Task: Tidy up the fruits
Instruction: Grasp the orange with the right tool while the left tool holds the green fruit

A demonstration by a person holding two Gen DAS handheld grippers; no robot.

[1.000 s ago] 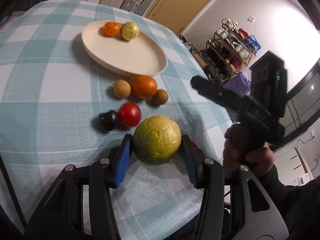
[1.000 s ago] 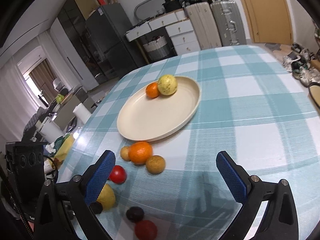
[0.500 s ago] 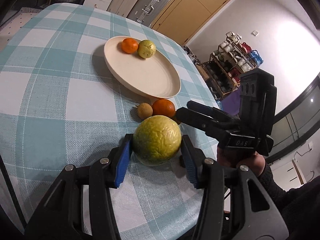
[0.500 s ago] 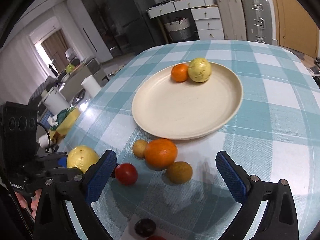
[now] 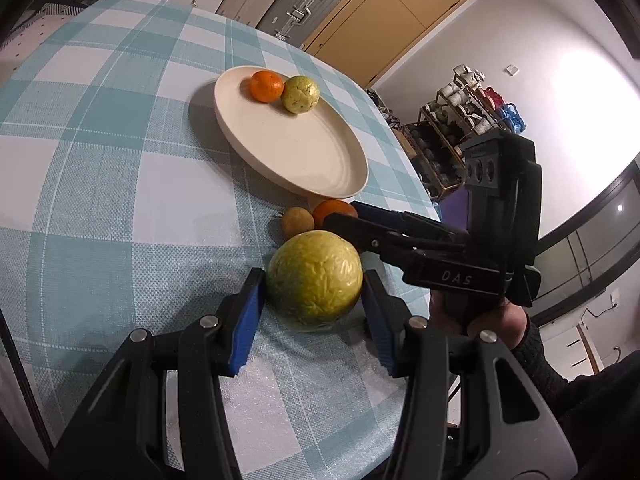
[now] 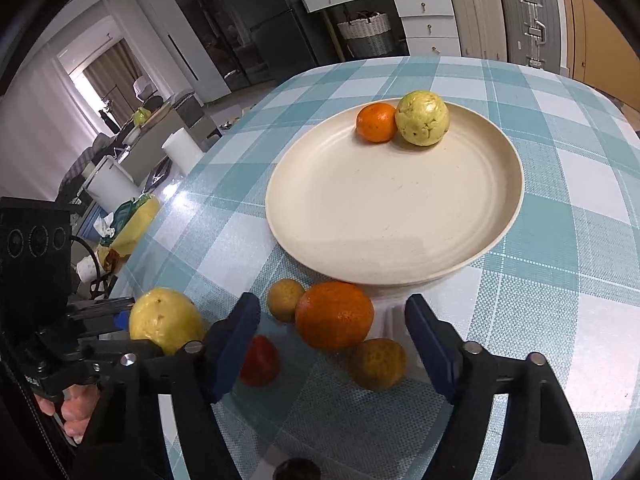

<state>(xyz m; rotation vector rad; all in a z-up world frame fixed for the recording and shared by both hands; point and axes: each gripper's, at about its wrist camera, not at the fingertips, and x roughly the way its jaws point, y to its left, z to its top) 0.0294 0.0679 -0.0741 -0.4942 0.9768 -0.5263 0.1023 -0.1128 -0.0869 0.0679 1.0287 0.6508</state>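
Note:
My left gripper [image 5: 314, 304] is shut on a large yellow-green citrus [image 5: 314, 280] and holds it above the checked tablecloth; the citrus also shows in the right wrist view [image 6: 164, 322]. My right gripper [image 6: 332, 340] is open, its blue pads either side of a large orange [image 6: 334, 316] on the cloth. A small tan fruit [image 6: 285, 300], a second brownish fruit [image 6: 378, 364] and a red fruit [image 6: 260, 360] lie around it. A cream plate [image 6: 400, 216] beyond holds a small orange [image 6: 376, 122] and a yellow-green fruit [image 6: 422, 118].
A dark fruit [image 6: 296, 470] sits at the bottom edge of the right wrist view. The table's edge runs close at the left of that view, with clutter on the floor below. Cabinets and suitcases stand behind the table.
My left gripper has lifted the citrus and carried it toward the plate. My right gripper has moved forward and down, and its pads have narrowed around the large orange.

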